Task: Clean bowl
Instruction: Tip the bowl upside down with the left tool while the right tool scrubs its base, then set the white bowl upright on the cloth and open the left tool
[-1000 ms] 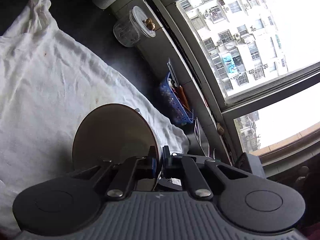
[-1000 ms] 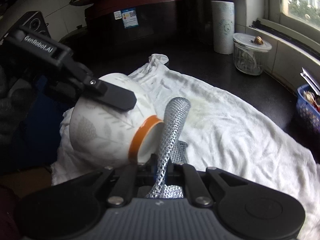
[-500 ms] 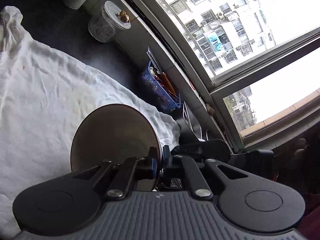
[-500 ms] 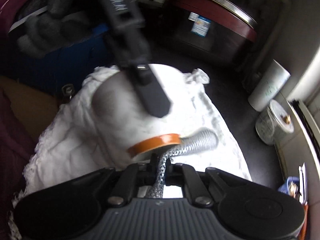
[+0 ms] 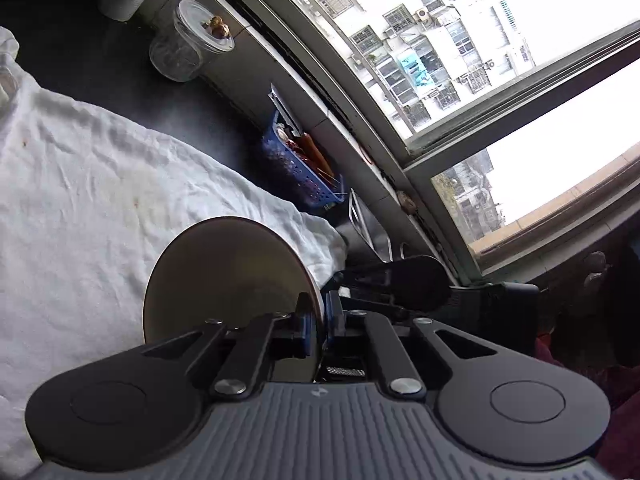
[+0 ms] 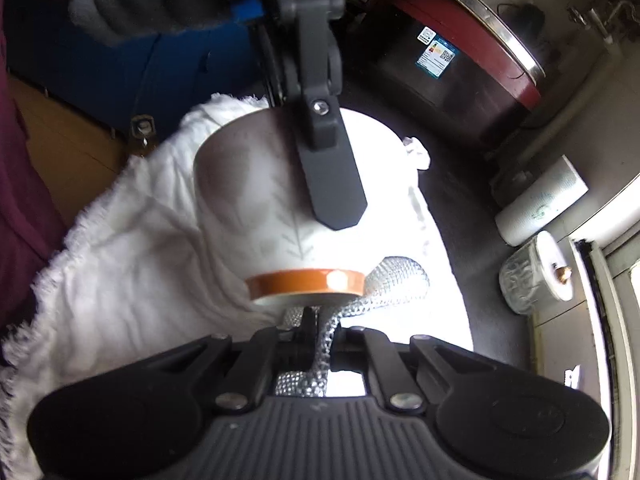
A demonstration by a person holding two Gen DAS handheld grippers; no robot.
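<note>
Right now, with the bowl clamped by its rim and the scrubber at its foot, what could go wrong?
1. The left gripper pinches only the bowl rim, so scrubbing force might twist it loose.
2. The bowl hangs above the white cloth; a slip could drop it.
3. The right gripper holds the mesh scrubber by a thin fold, which may pull out.

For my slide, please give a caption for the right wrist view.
Right claw rubs silver mesh scrubber against orange-footed white bowl held by left claw.

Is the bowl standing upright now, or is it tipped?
Tipped. The bowl is held on its side above the white cloth, orange foot ring toward the right camera, rim clamped by the left gripper.
</note>
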